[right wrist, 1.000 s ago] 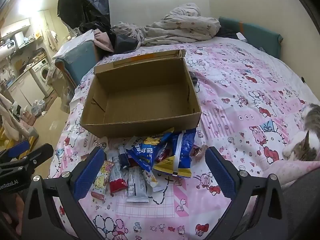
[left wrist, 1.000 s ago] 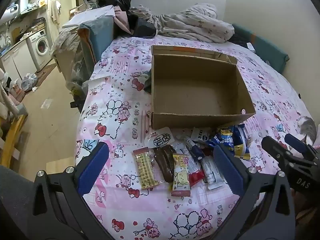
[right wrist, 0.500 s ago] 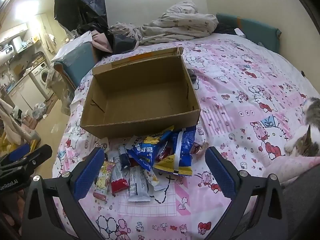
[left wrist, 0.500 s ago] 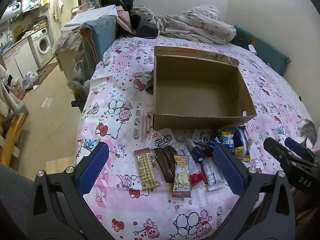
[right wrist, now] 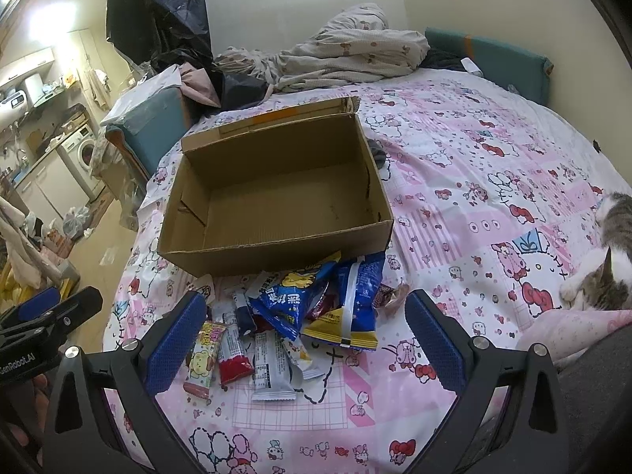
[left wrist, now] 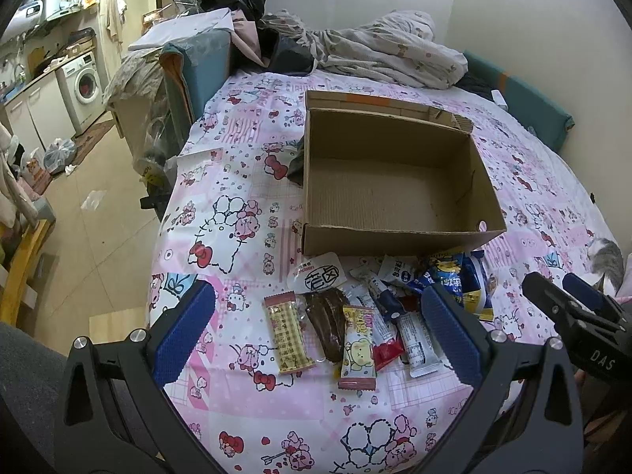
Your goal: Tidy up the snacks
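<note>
Nearby, crinkly foil snack packets [right wrist: 300, 316] front a corrugated cardboard box [right wrist: 276, 185].

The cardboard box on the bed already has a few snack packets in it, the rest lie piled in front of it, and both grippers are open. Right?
Not quite. The cardboard box is empty: the right wrist view shows only its bare floor. All the snack packets lie piled on the bedsheet in front of it, and the left gripper and right gripper are both open.
</note>
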Demonstrator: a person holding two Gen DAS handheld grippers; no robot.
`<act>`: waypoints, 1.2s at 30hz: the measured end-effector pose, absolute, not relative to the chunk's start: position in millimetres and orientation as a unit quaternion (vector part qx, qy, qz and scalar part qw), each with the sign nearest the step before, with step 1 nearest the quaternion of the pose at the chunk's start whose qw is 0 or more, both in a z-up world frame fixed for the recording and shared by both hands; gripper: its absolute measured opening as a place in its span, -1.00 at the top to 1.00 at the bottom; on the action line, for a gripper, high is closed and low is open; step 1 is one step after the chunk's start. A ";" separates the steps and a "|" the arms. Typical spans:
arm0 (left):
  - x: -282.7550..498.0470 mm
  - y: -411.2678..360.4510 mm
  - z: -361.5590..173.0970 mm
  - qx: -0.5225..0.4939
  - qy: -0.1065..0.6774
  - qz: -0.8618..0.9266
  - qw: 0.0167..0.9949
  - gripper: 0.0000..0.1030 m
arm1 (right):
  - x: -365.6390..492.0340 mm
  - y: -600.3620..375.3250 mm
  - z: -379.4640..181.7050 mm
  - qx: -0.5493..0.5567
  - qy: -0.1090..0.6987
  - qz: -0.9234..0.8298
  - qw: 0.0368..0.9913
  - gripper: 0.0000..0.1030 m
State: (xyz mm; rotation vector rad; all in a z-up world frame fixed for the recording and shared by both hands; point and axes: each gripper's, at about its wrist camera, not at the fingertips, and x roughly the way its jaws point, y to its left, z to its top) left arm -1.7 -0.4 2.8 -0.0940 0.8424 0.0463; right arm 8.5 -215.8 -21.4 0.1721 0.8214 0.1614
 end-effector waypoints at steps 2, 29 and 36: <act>-1.2 0.2 2.1 -0.046 0.408 0.023 0.912 -1.00 | 8.9 -215.4 -21.5 0.083 0.398 0.079 0.910 -0.98; 0.7 1.1 2.6 -0.050 0.409 0.021 0.911 -1.00 | 8.4 -213.8 -20.6 0.088 0.401 0.086 0.908 -0.98; 0.7 1.3 2.4 -0.051 0.409 0.022 0.911 -1.00 | 8.3 -213.8 -21.1 0.088 0.401 0.086 0.908 -0.98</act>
